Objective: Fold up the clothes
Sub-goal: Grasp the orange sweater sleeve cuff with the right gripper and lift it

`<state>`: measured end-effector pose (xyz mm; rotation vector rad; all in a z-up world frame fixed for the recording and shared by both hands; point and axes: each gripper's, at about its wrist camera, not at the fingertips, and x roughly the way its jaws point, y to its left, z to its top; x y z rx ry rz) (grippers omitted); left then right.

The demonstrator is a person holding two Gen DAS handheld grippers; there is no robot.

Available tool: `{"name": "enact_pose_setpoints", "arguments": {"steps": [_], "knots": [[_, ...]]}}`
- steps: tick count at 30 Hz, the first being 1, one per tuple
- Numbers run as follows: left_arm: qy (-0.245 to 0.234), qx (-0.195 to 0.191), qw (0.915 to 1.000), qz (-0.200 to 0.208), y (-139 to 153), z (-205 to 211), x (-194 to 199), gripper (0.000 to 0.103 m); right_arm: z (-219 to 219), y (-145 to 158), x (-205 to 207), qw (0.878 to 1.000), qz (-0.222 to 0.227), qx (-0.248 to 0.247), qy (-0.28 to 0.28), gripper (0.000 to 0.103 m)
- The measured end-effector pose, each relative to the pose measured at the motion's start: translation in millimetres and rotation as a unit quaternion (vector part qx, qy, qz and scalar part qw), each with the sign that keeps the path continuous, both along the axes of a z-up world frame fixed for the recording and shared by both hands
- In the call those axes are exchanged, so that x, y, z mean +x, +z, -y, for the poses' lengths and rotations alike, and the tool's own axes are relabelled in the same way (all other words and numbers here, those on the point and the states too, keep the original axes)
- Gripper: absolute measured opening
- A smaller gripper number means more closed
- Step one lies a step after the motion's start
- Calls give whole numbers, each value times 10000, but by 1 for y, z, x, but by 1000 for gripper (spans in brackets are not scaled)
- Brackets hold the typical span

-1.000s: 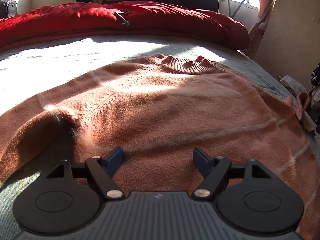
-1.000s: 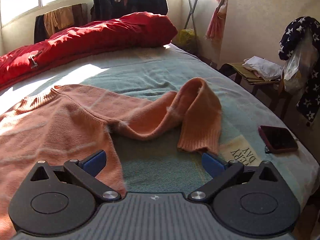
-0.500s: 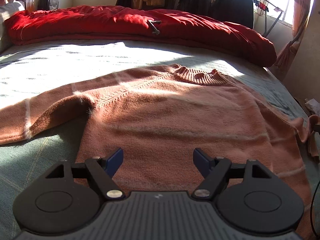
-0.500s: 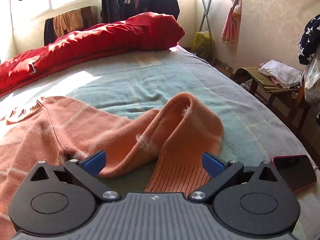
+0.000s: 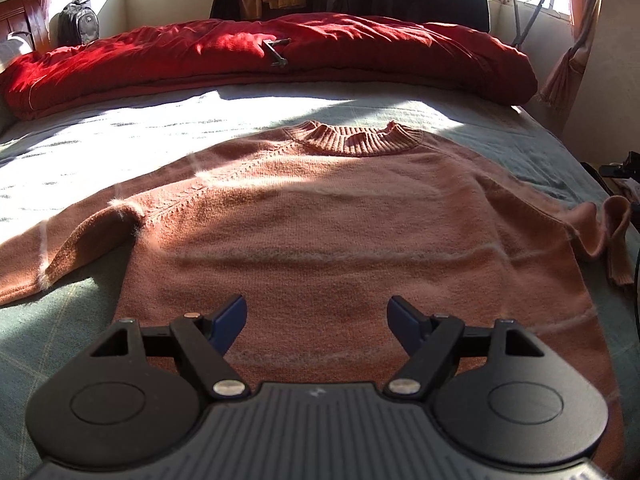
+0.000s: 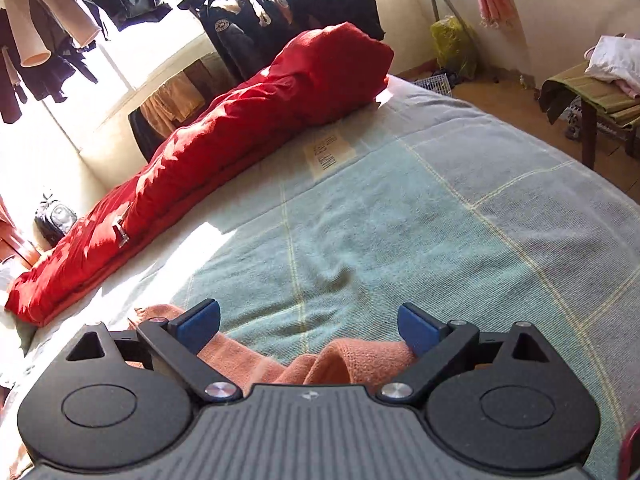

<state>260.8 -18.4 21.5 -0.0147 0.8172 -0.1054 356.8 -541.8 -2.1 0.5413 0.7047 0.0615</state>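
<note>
An orange knit sweater (image 5: 328,232) lies flat, front up, on the bed, its ribbed collar (image 5: 356,142) pointing away from me. Its left sleeve (image 5: 68,248) stretches out to the left; its right sleeve (image 5: 600,232) lies bunched at the right bed edge. My left gripper (image 5: 316,318) hovers open over the sweater's lower hem, with nothing between its blue pads. In the right wrist view my right gripper (image 6: 308,324) is open just above the bunched sleeve (image 6: 360,364), which shows low between the fingers; the pads do not press on it.
A pale green blanket (image 6: 400,220) covers the bed. A rolled red quilt (image 5: 260,56) lies along the far side. Dark clothes hang on a rack (image 6: 280,8) by the window. A bench with folded laundry (image 6: 600,88) stands on the floor to the right.
The left gripper has drawn back and risen, so the whole sweater now shows. The right gripper has swung over the bunched sleeve and rolled; the phone has left its view.
</note>
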Motion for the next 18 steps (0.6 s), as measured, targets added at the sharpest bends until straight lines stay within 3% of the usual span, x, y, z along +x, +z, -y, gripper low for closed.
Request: {"name": "enact_pose_setpoints", "arguments": {"steps": [8, 13, 18], "knots": [[-8, -121, 9999, -4, -4, -12, 1, 78, -33, -7, -37, 9966, -596, -140, 553, 103], [-119, -370, 9992, -9, -12, -22, 5, 78, -59, -16, -75, 9907, -979, -634, 703, 103], [-377, -548, 9978, 42, -14, -29, 3, 78, -70, -18, -97, 9902, -1071, -830, 349, 103]]}}
